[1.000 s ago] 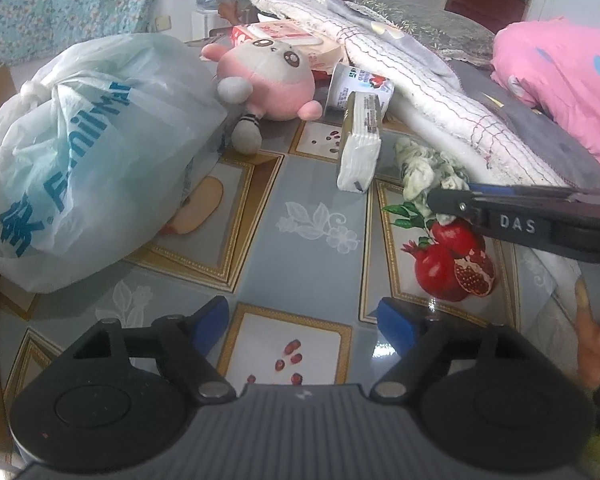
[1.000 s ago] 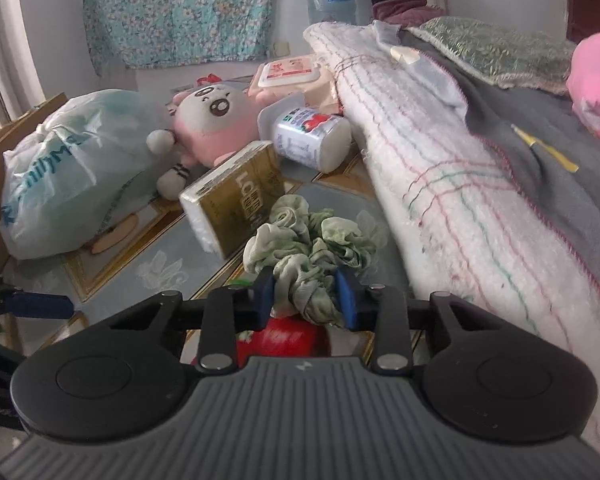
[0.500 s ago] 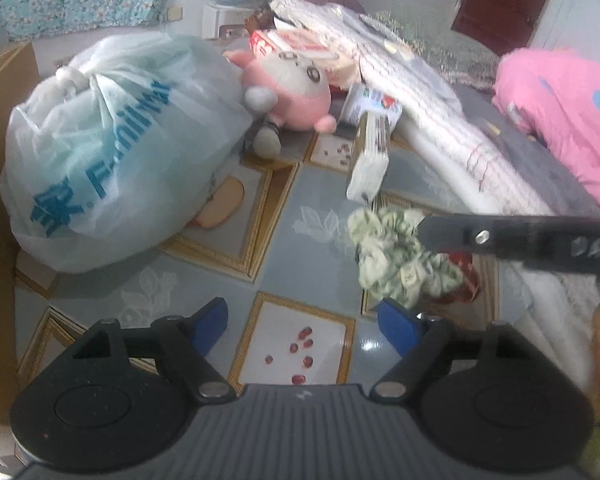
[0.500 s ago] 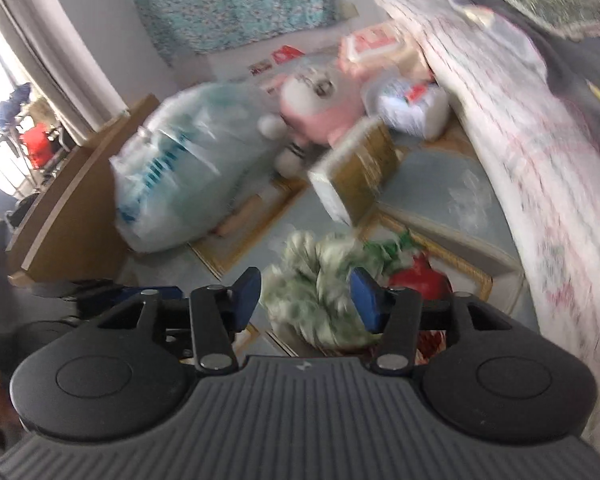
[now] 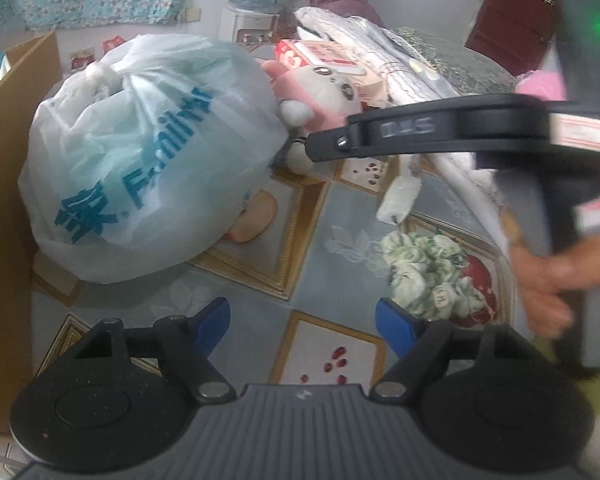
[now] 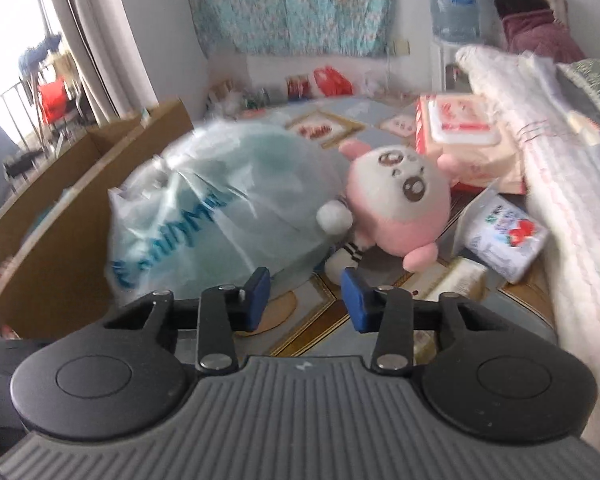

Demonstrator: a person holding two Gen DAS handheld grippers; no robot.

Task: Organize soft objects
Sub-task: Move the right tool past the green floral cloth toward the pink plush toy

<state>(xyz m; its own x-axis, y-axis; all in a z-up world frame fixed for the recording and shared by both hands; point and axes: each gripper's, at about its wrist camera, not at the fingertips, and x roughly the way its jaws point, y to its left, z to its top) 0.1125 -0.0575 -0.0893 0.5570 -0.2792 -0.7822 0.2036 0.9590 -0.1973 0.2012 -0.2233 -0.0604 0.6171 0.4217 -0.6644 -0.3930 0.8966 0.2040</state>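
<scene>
Lying loose on the table [image 5: 312, 264] at four o'clock, the green scrunchie [image 5: 428, 276] is dropped, the right gripper [image 6: 304, 298], jaws just narrowing on nothing, heads for the pink plush toy [image 6: 396, 208] at twelve, and the left gripper [image 5: 304, 326] gapes empty.

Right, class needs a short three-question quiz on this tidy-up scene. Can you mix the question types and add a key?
1. True or false: the green frilly cloth lies loose on the table.
2. What lies right beside the pink plush toy? A: the white plastic bag. B: a shoe. C: a kettle.
3. Fill in: the left hand-held gripper is ___, with nothing between its fingers.
Key: 1 true; 2 A; 3 open.
</scene>
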